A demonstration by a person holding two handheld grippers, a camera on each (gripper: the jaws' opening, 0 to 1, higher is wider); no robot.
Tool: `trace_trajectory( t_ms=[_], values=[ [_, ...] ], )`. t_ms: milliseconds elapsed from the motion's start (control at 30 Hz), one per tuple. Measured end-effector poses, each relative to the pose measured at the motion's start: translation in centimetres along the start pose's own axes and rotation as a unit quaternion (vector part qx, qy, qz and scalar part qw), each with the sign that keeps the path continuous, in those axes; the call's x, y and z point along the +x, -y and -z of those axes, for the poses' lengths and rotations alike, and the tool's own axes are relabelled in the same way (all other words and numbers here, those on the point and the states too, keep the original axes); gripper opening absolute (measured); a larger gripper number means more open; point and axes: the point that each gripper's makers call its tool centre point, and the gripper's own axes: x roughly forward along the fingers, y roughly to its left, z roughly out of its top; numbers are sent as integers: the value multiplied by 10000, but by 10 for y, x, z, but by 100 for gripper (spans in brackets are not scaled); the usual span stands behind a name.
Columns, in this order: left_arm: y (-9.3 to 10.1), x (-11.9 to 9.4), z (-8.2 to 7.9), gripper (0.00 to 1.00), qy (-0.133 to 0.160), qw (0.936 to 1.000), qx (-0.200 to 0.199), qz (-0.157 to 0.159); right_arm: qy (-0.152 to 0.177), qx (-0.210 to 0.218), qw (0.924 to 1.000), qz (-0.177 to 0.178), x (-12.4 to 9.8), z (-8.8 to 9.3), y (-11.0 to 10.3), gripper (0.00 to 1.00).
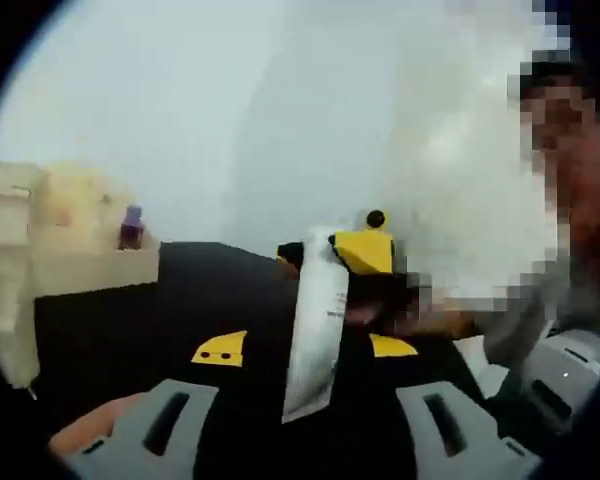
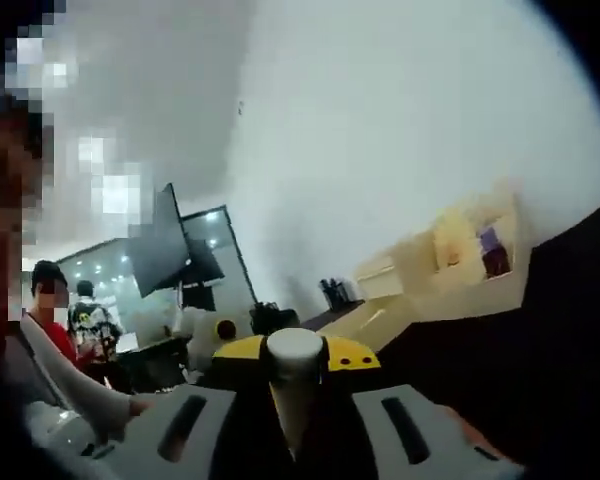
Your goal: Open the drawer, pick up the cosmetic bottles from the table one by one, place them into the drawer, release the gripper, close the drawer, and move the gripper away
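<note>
Left gripper view: white cosmetic tube [image 1: 318, 330] upright between both tools, above the black table [image 1: 110, 330].
Right gripper [image 2: 295, 425] clenched on its capped end; left gripper [image 1: 295, 430] spread, released. Judged light, soft-walled, slick; hold by the stiff cap. Beige drawer unit [image 2: 460, 260] at the table's far edge.

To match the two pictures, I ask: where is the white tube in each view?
Left gripper view: the white tube stands at the centre, leaning, in the lower half.
Right gripper view: bottom centre, its round end towards the camera.
Shared landmark: the purple bottle in the beige shelf.
</note>
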Motion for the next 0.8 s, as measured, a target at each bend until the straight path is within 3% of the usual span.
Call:
trace_trajectory(
  t_ms=[100,167,200,267,333,400,467,533,667,700,800],
  values=[
    [-9,4,-4,43,8,9960,638,-623,0,-431,9989,202,1,-3,-4,17],
    [-20,4,-12,44,49,9864,1090,-1228,19,-686,9969,392,1,-4,-4,17],
    [-22,4,-14,45,36,9821,1267,-1393,88,-803,9956,484,1,-6,-4,17],
    [-15,6,-16,45,42,9808,1389,-1369,107,-770,9957,502,0,-6,-5,17],
    [-12,9,-14,45,-52,9790,1481,-1400,199,-641,9960,595,-1,-9,-2,17],
    [-21,7,-18,45,-128,9676,1705,-1857,315,-371,9957,783,-3,-13,6,17],
    [-20,10,-20,43,-155,9684,1661,-1852,495,-49,9945,925,-6,-16,16,17],
    [-18,11,-23,39,-195,9687,1636,-1855,610,543,9918,982,-9,-18,26,17],
    [-23,16,-19,38,-576,9609,1552,-2222,735,1075,9842,1199,-16,-17,47,17],
    [-23,19,-13,36,-775,9576,1514,-2327,718,1090,9839,1218,-17,-16,50,17],
    [-23,19,-12,34,-928,9377,1886,-2768,757,1315,9791,1355,-21,-12,60,17]
  ],
)
